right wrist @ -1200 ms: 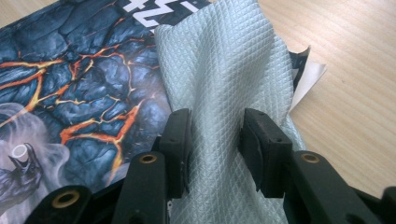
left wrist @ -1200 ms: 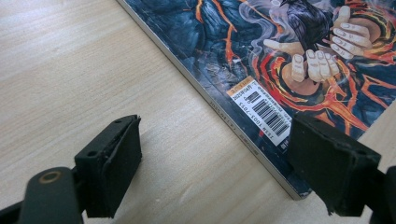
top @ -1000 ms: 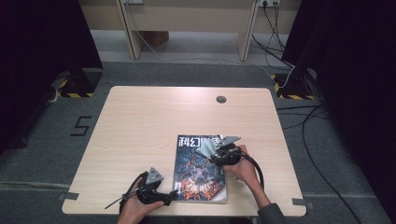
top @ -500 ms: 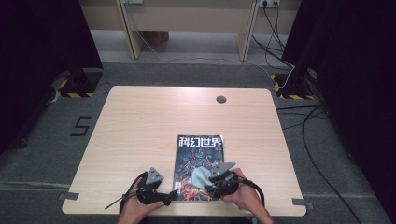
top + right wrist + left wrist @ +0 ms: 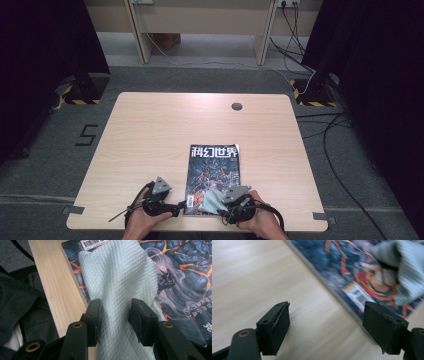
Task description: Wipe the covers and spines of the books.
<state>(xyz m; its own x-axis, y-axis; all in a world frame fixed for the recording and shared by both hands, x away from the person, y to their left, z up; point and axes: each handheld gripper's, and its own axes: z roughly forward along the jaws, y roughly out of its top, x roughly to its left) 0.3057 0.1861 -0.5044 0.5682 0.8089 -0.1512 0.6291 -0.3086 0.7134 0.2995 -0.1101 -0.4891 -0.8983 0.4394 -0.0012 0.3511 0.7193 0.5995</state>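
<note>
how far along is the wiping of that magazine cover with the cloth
Done: the right gripper has its jaws pinched on the pale cloth, which lies on the near end of the magazine. In hand: wiping that near part by the barcode. The left gripper sits with open jaws at the magazine's near left corner; they have just closed slightly, gripping nothing. Left: probably the far part under the title; how much is clean cannot be told.

The table (image 5: 150, 135) lies bare across the upper and left parts of the high view, open to a passing claw. Only the magazine (image 5: 215, 170) lies flat at lower centre, with a cloth (image 5: 214, 200) bunched on its lower edge.
</note>
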